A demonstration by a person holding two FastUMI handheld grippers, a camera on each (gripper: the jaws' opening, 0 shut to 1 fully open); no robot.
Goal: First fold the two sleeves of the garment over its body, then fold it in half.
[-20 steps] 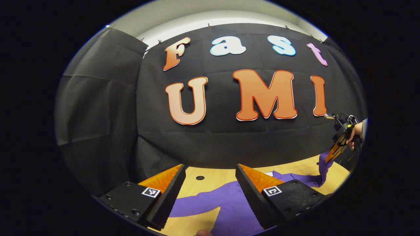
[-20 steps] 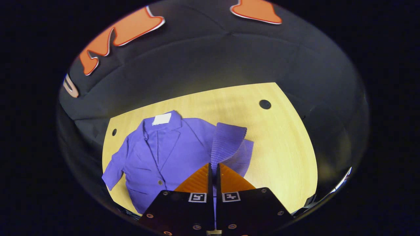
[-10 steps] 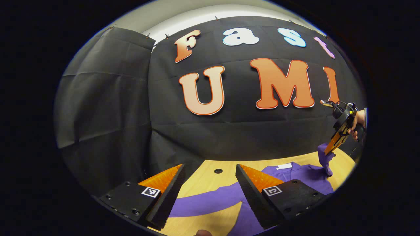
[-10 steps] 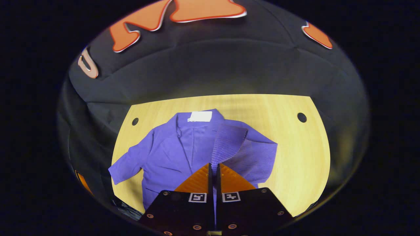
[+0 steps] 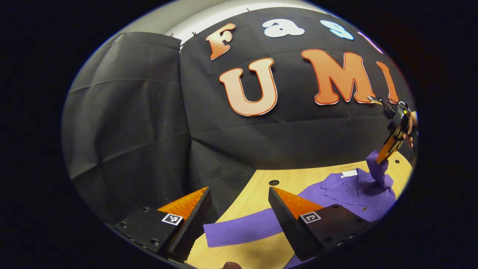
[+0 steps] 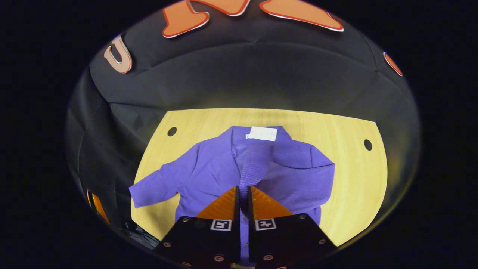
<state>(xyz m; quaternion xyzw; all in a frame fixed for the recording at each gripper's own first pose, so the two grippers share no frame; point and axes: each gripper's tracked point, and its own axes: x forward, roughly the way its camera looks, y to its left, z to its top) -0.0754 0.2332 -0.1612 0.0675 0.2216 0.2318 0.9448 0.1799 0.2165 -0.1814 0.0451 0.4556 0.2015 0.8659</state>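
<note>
A purple jacket (image 6: 209, 175) lies face up on the wooden table (image 6: 347, 179), collar and white tag (image 6: 262, 133) toward the wall. My right gripper (image 6: 242, 188) is shut on the cuff of one sleeve (image 6: 254, 168), held up over the jacket's chest; the same sleeve (image 5: 377, 168) hangs from that gripper (image 5: 381, 160) in the left gripper view. The other sleeve (image 6: 157, 186) lies flat, stretched out to the side. My left gripper (image 5: 239, 201) is open above the table's near-left corner, with that flat sleeve (image 5: 242, 229) on the table below and between its fingers, untouched.
The tabletop has a round hole near each far corner (image 6: 172, 131) (image 6: 368, 144). Black cloth walls close in behind and on the left (image 5: 123, 123). A hand (image 5: 410, 129) holds the right gripper at the far right of the left gripper view.
The right gripper has carried the lifted sleeve inward, from beside the jacket to over its chest. The left gripper view has swung left; its fingers stay open.
</note>
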